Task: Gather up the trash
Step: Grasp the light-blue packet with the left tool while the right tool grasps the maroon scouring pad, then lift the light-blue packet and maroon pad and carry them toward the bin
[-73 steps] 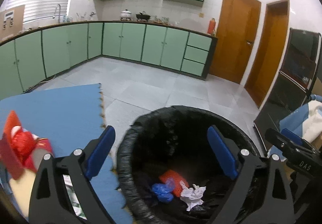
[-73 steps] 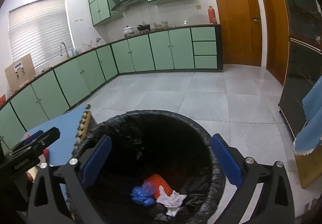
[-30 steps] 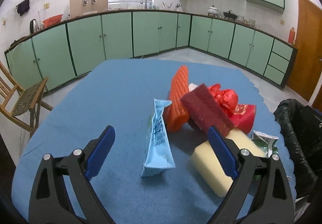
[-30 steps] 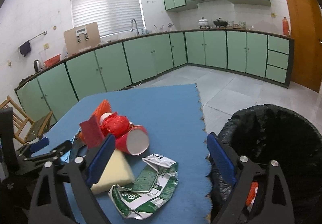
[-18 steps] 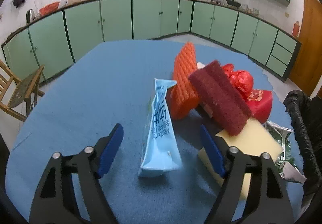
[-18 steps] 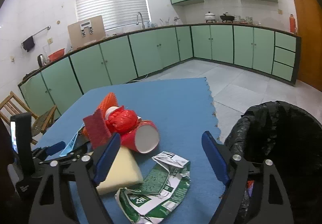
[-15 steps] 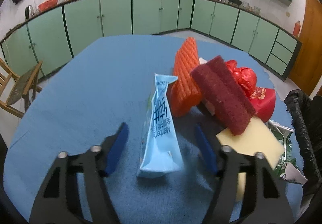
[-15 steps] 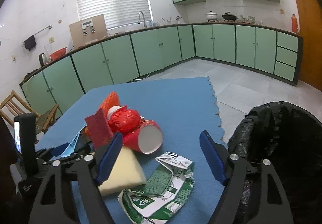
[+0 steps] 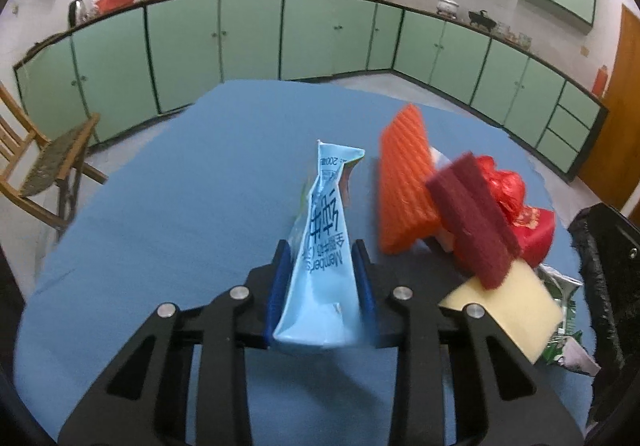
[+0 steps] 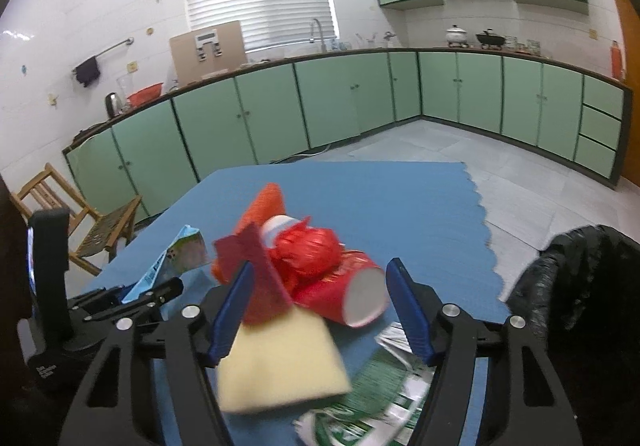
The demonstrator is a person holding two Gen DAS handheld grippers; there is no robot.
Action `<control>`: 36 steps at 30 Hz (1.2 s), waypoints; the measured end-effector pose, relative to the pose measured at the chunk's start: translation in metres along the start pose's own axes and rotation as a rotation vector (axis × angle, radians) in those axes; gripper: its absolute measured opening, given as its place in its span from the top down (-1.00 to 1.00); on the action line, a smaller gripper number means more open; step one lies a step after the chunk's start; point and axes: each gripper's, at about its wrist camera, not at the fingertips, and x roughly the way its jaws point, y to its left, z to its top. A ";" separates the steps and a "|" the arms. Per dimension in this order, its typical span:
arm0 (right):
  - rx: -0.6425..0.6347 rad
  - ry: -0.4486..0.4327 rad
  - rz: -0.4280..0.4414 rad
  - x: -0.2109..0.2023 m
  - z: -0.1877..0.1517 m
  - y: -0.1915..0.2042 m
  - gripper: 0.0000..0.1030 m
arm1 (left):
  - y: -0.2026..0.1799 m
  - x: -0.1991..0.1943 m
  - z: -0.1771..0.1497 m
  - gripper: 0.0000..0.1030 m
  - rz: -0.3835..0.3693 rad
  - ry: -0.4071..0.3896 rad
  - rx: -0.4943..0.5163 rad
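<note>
Far left of the blue table (image 9: 168,181) is bare; then comes the L gripper (image 9: 320,278), whose jaws have just been closing w/ the light-blue milk pouch (image 9: 324,242) between them. The blue pads now sit against both sides of the pouch, so it reads as gripped, tho it isn't lifted yet. Just right of it lies the rest of the heap: orange ribbed sponge (image 9: 404,189), dark red scouring pad (image 9: 472,221) leaning on top, red crumpled wrapper (image 9: 506,185), red paper cup (image 10: 344,298) on its side, yellow sponge (image 10: 280,362) under the pad, & a flattened green-white carton (image 10: 376,402) at the near-right table edge. The R gripper (image 10: 318,310) has its jaws closing too but not yet tight: they bracket the scouring pad, yellow sponge & cup area, and I can't tell if the pads touch anything; no grip shows. Further right, off the table edge, stands the black-lined trash bin (image 10: 580,286); its inside isn't visible from here. Progress, as a guess: mid-task. One piece is in hand, abt six more on the table, all yet to go in the bin.
</note>
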 end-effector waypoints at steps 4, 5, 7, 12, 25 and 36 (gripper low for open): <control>-0.026 0.016 0.033 0.015 -0.001 0.017 -0.30 | 0.013 -0.006 0.006 0.41 0.029 -0.008 -0.014; -0.031 0.024 0.043 0.021 -0.002 0.022 -0.30 | 0.018 -0.007 0.007 0.41 0.039 -0.012 -0.017; -0.038 0.034 0.051 0.026 -0.004 0.027 -0.29 | 0.023 -0.008 0.009 0.41 0.049 -0.015 -0.019; -0.070 0.072 0.063 0.045 -0.008 0.040 -0.20 | 0.037 -0.010 0.012 0.47 0.062 -0.023 -0.030; -0.161 0.130 0.029 0.072 -0.016 0.058 -0.15 | 0.047 0.012 0.006 0.38 0.030 0.029 -0.049; -0.142 0.119 0.040 0.066 -0.013 0.053 0.04 | 0.042 0.018 0.008 0.55 0.051 0.017 -0.050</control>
